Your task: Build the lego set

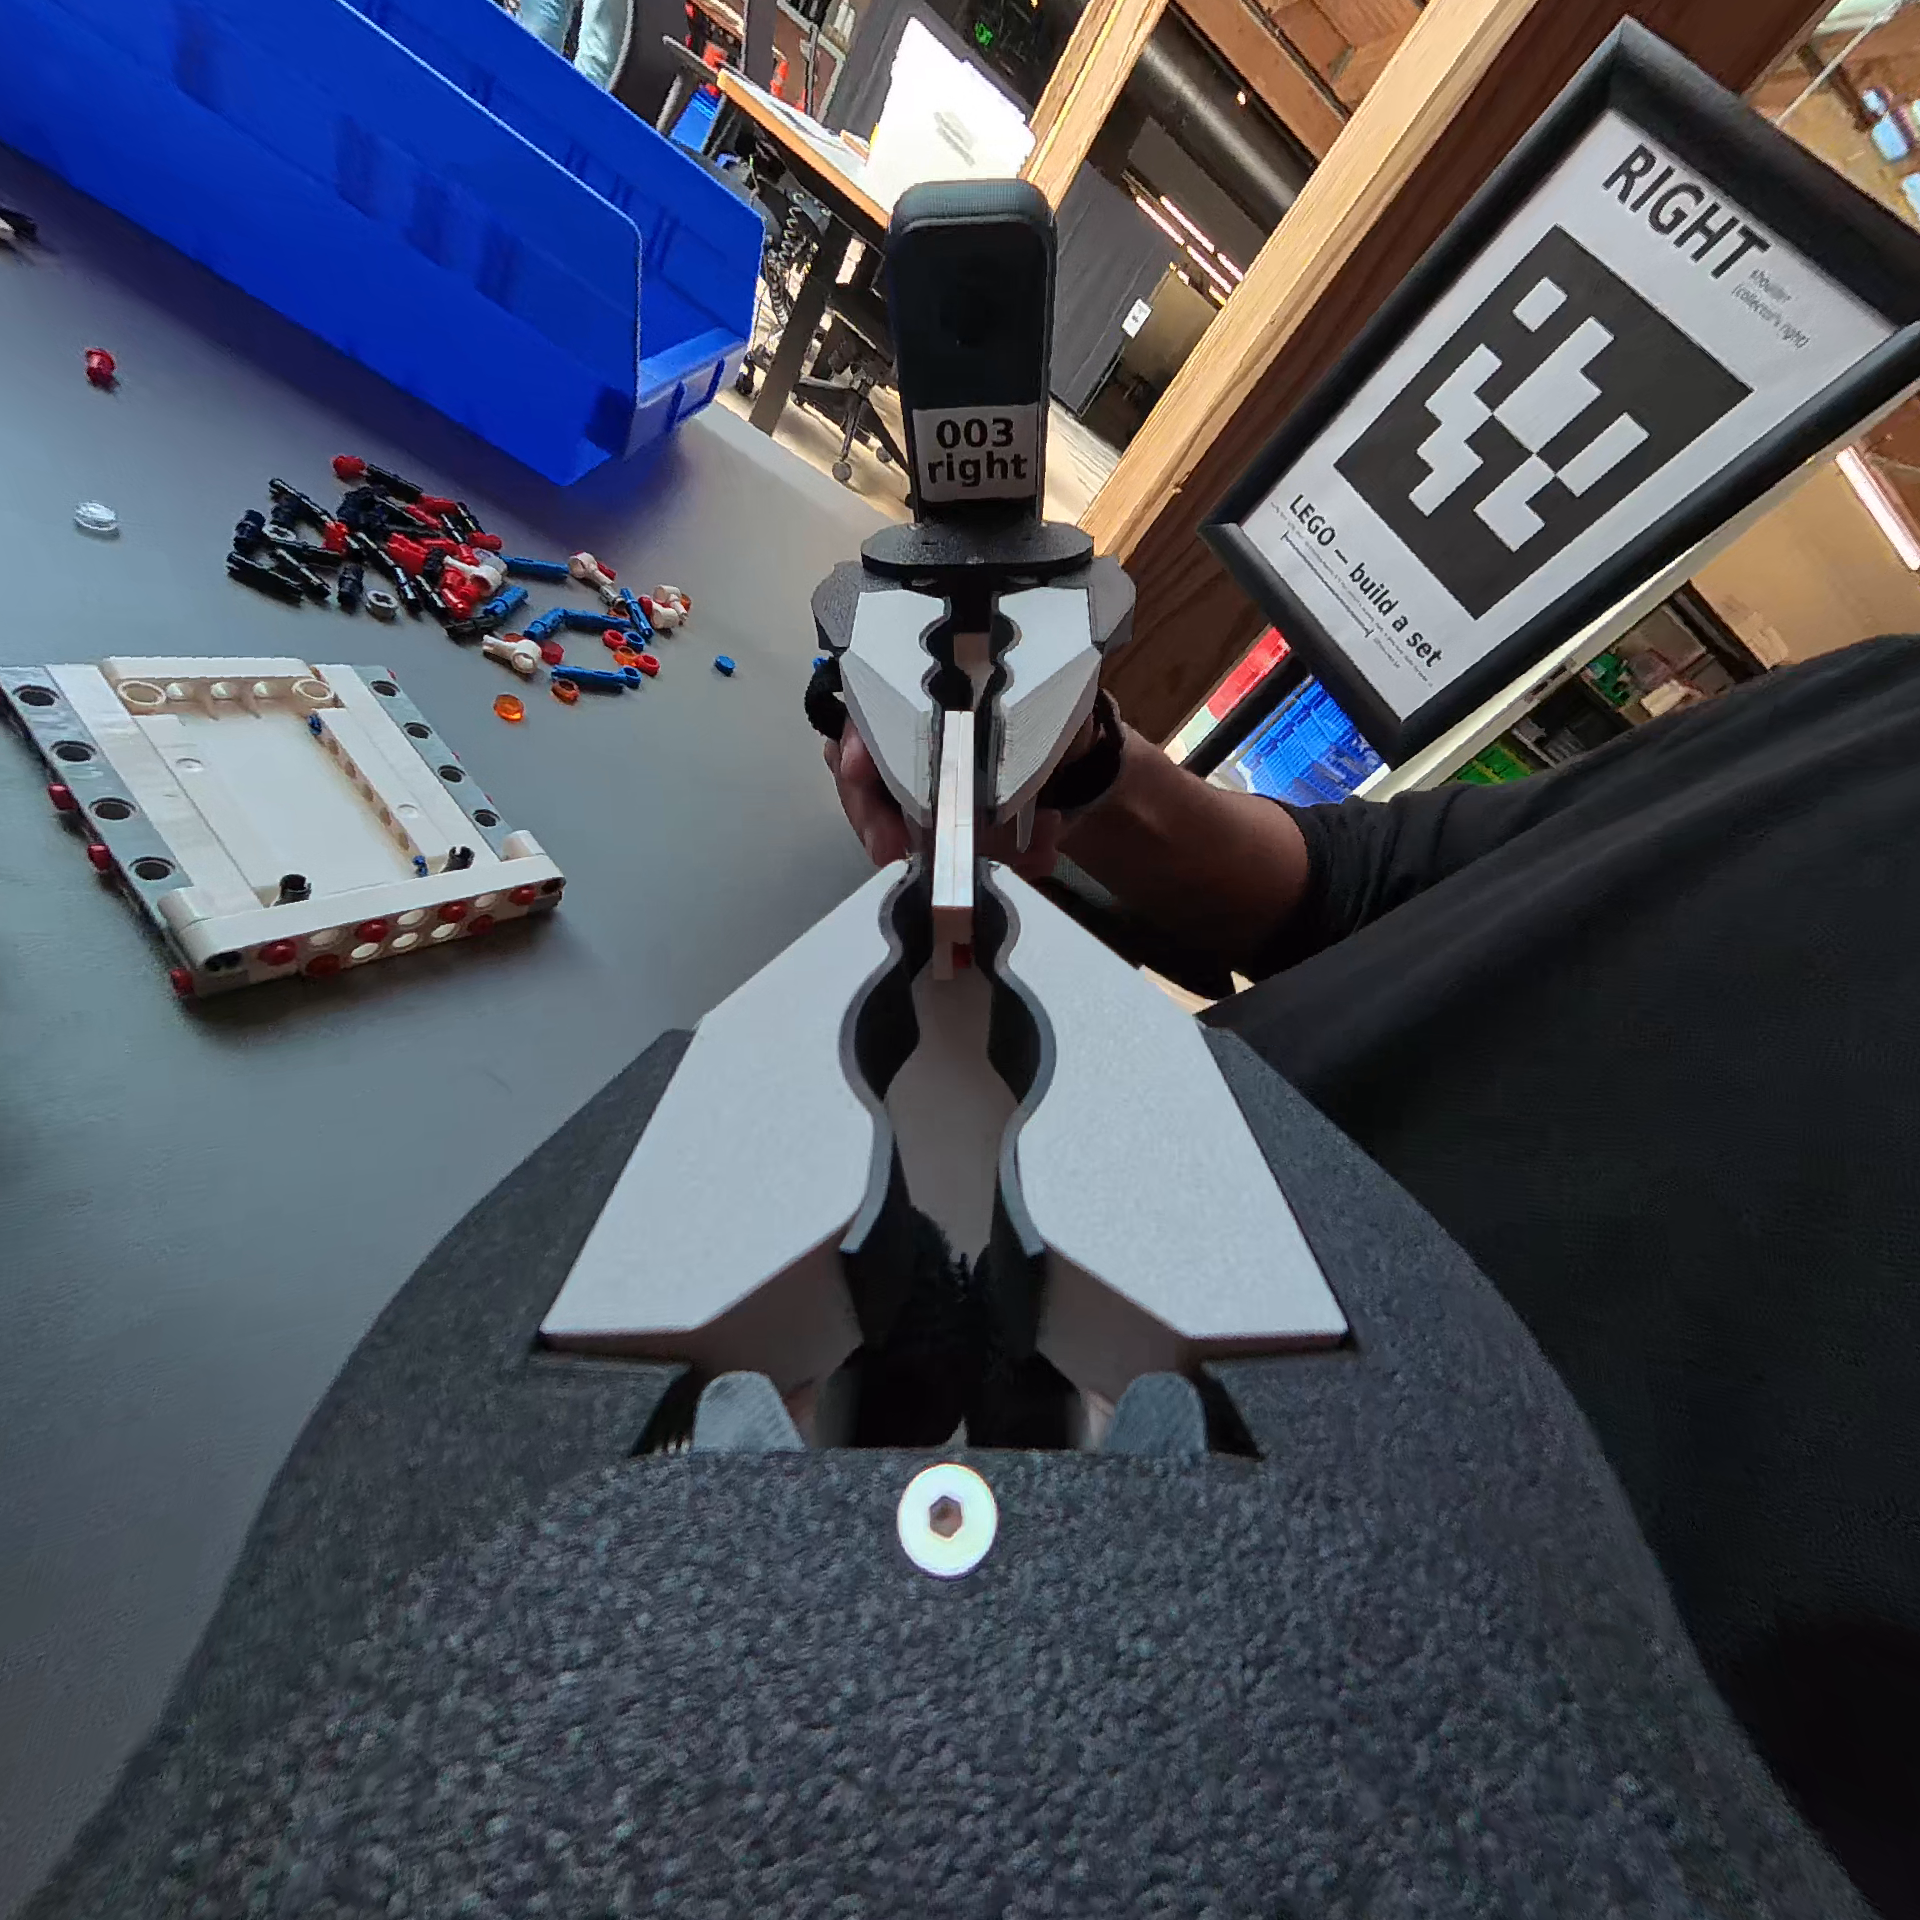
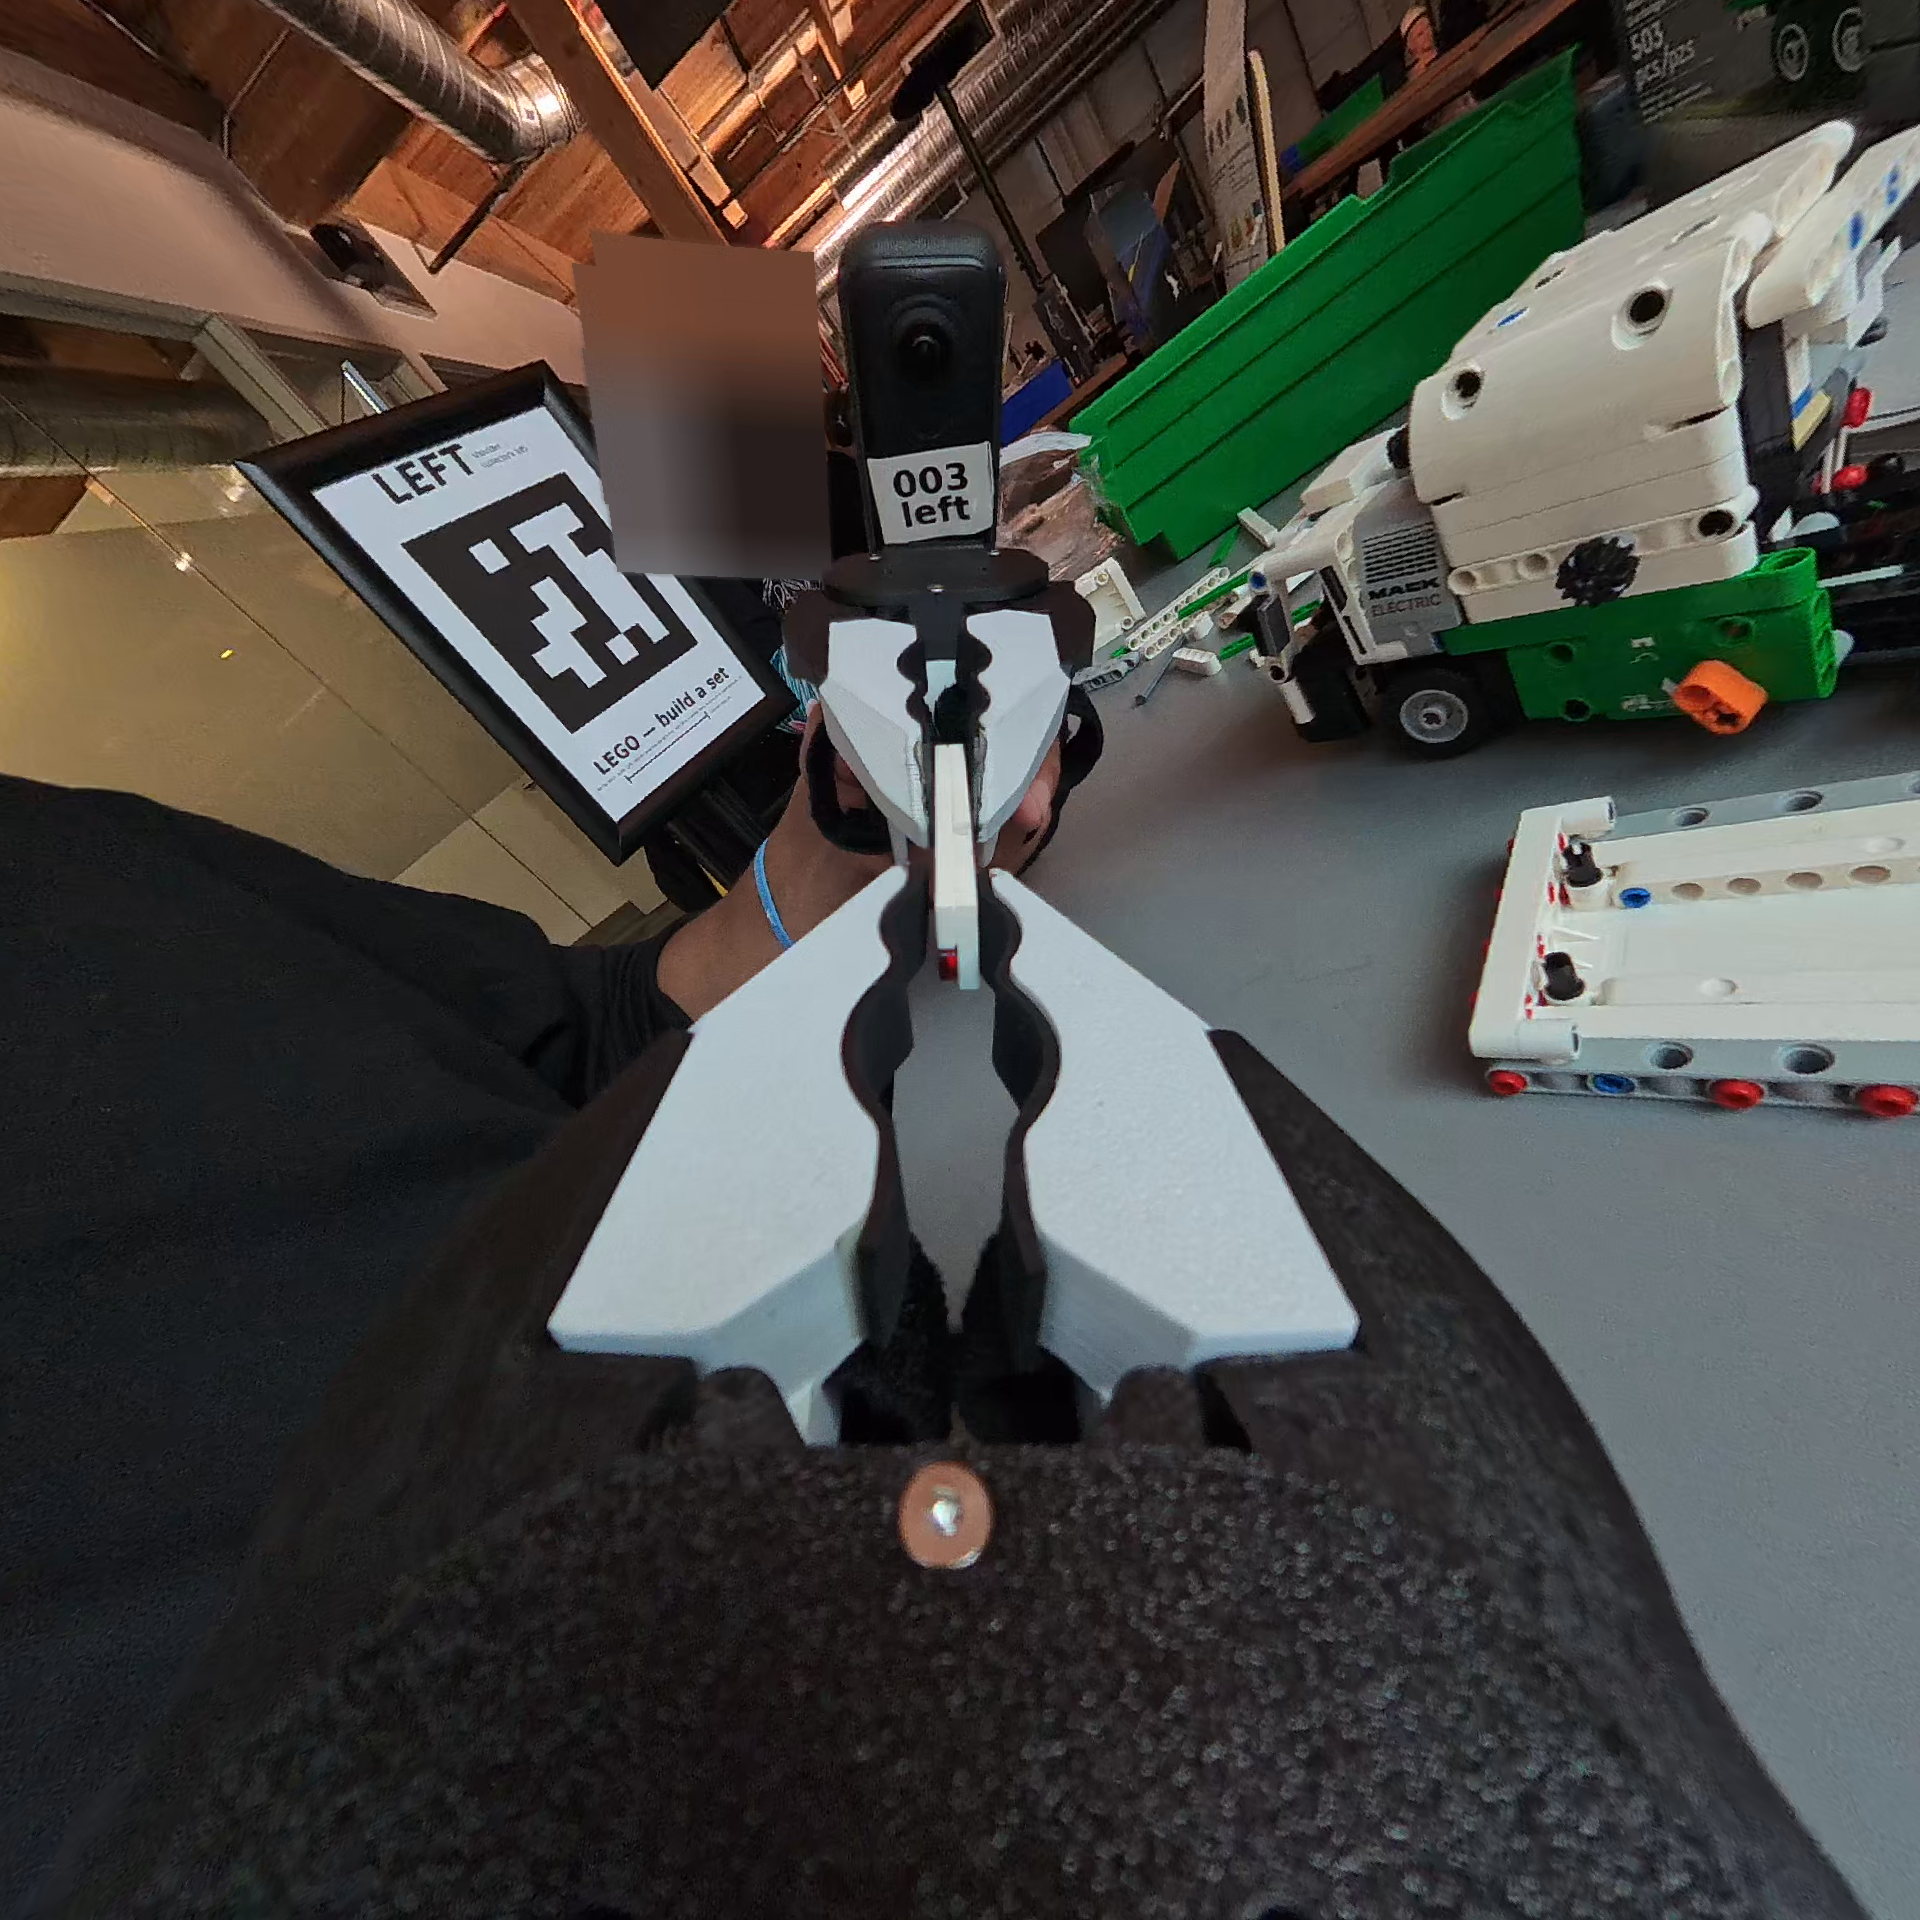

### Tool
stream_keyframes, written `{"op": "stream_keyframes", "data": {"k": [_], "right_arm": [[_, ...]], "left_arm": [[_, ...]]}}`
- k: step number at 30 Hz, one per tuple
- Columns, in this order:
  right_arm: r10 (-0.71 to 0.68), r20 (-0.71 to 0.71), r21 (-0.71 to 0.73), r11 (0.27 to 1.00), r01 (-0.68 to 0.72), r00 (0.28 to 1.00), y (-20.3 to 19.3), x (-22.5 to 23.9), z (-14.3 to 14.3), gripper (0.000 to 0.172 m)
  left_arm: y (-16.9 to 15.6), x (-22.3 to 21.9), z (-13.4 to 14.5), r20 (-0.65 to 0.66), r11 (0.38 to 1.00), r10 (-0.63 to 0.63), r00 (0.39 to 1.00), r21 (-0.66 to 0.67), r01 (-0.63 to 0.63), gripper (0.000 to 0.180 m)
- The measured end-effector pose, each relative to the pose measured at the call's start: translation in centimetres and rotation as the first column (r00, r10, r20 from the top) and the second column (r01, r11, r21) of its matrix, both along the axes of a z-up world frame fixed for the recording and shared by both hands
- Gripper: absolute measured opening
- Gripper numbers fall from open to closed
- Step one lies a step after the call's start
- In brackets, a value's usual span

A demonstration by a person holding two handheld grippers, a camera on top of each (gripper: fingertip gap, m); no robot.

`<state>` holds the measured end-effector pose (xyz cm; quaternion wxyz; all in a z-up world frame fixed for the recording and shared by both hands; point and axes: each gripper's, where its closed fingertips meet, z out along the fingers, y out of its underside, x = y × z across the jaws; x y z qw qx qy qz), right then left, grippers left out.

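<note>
A flat white brick beam [image 1: 953, 831] with a red pin [image 1: 963, 956] at one end spans between my two grippers, above the dark table. My left gripper [image 1: 951, 914] is shut on its near end. The right gripper [image 1: 961, 748] faces it and pinches the far end. In the right wrist view the same beam [image 2: 954, 894], with the red pin [image 2: 945, 964], sits between my right gripper's [image 2: 951, 925] pads, and the left gripper [image 2: 948, 769] grips the other end. A hand shows behind each far gripper.
A white and grey brick frame [image 1: 281, 821] lies on the table; it also shows in the right wrist view [image 2: 1704, 935]. Loose red, blue and black pins [image 1: 436, 561], a blue bin [image 1: 364, 208], a brick truck [image 2: 1558, 520], a green bin [image 2: 1351, 312] and framed signs [image 1: 1558, 416] [image 2: 520, 582] stand around. Only a small space, under 4 cm, lies between the two pairs of fingers.
</note>
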<state>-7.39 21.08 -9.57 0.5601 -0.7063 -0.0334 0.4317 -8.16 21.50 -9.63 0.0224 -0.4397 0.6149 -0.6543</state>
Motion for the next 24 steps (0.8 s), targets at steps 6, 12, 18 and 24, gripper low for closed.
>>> {"op": "stream_keyframes", "data": {"k": [6, 12, 18, 24], "right_arm": [[0.034, 0.064, -0.031, 0.999, -0.032, 0.997, 0.0, -0.5, -0.9, 0.014], [-0.135, 0.361, -0.066, 0.983, 0.169, 0.923, 1.0, 2.6, -2.7, 0.015], [-0.5, 0.538, 0.015, 0.811, 0.585, 0.679, 2.9, 10.7, -1.8, 0.015], [-0.522, 0.545, -0.015, 0.776, 0.63, 0.657, 6.3, 16.1, -0.6, 0.021]], "left_arm": [[0.2, -1.1, -1.7, 0.038, 0.976, -0.049, 0.998, 0.214, 0.04, 0.005], [2.3, -1.6, -2.9, 0.052, 0.953, -0.017, 0.998, 0.303, 0.0, 0.005], [4.5, -0.9, -3.7, 0.036, 0.951, 0.072, 0.997, 0.299, -0.08, 0.005], [4.8, 0.9, -2.3, 0.102, 0.96, 0.124, 0.987, 0.238, -0.146, 0.005]]}}
